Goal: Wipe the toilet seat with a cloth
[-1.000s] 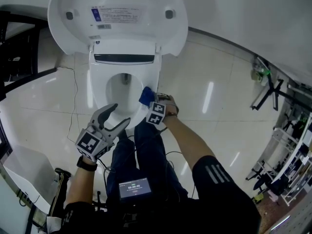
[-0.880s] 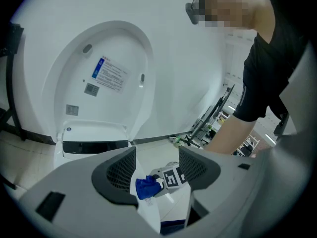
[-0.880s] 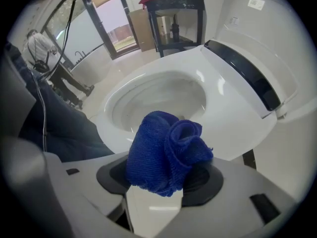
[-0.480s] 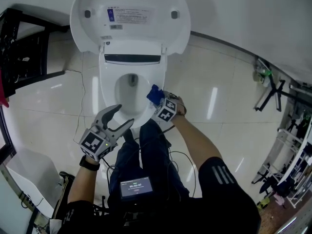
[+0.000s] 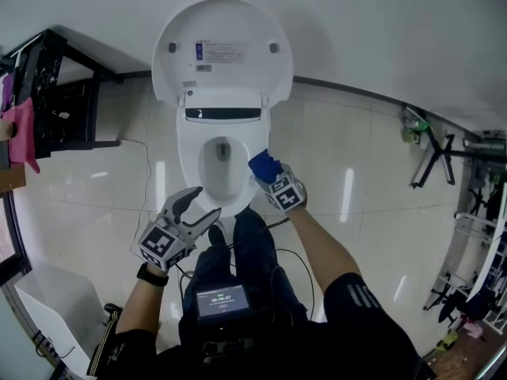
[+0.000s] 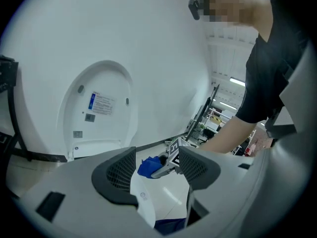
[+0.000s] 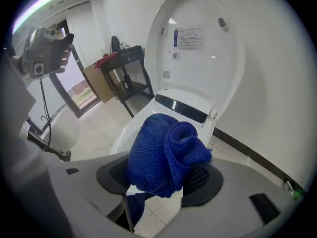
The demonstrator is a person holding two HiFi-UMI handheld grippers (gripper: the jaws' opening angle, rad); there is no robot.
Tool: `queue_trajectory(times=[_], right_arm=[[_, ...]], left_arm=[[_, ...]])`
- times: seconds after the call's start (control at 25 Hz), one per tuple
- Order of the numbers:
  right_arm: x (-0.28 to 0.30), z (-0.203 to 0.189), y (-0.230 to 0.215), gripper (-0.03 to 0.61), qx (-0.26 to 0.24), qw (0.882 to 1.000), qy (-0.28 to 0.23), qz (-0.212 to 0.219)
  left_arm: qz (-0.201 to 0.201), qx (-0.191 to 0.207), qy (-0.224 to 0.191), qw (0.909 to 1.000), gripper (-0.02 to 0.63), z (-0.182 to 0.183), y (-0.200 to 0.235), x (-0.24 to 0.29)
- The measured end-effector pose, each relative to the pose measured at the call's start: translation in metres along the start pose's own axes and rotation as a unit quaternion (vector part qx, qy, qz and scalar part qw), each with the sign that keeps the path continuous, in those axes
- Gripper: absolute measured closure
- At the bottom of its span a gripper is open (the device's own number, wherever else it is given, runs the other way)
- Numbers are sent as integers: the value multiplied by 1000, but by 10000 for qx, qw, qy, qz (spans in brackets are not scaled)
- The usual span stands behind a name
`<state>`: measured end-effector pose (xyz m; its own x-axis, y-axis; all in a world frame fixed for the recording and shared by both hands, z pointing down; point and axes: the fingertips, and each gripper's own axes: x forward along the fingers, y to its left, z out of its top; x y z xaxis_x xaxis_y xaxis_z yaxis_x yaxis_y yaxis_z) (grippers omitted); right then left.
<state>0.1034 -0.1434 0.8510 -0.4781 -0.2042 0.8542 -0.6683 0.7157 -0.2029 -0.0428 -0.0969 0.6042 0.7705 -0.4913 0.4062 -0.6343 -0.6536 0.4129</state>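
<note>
A white toilet stands against the wall with its lid (image 5: 223, 52) raised and its seat (image 5: 191, 161) down. My right gripper (image 5: 267, 170) is shut on a bunched blue cloth (image 5: 263, 165) (image 7: 166, 154) (image 6: 150, 165), held just off the seat's right rim. The cloth fills the space between the right jaws. My left gripper (image 5: 199, 208) (image 6: 156, 170) is open and holds nothing, near the seat's front left edge.
A black metal rack (image 5: 55, 101) with a pink cloth (image 5: 22, 131) stands left of the toilet. A white bin (image 5: 49, 311) sits at the lower left. A cable (image 5: 147, 180) runs along the glossy tiled floor. White shelving and a black stand (image 5: 434, 155) are at the right.
The head view has shifted, so the toilet sits further right and lower in frame. My right gripper with the cloth has come up a little off the seat's right rim. The left gripper keeps its place.
</note>
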Motion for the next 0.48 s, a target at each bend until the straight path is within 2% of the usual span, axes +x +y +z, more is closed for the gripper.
queue_trajectory(times=[0.12,0.24,0.48], right_arm=[[-27,7,10,314,229,9992,-265,-190],[-50,3,16,314,341,9972,-516,-415],[-115,19,62,314,495,9912,-1015,-685]], left_arm=[[-29,316,-65,9995,344,1,-8,-23],[6,408,-180,9990,344,13,-23,-48],[-16,804,-464,9957,344,28,-50,-106]])
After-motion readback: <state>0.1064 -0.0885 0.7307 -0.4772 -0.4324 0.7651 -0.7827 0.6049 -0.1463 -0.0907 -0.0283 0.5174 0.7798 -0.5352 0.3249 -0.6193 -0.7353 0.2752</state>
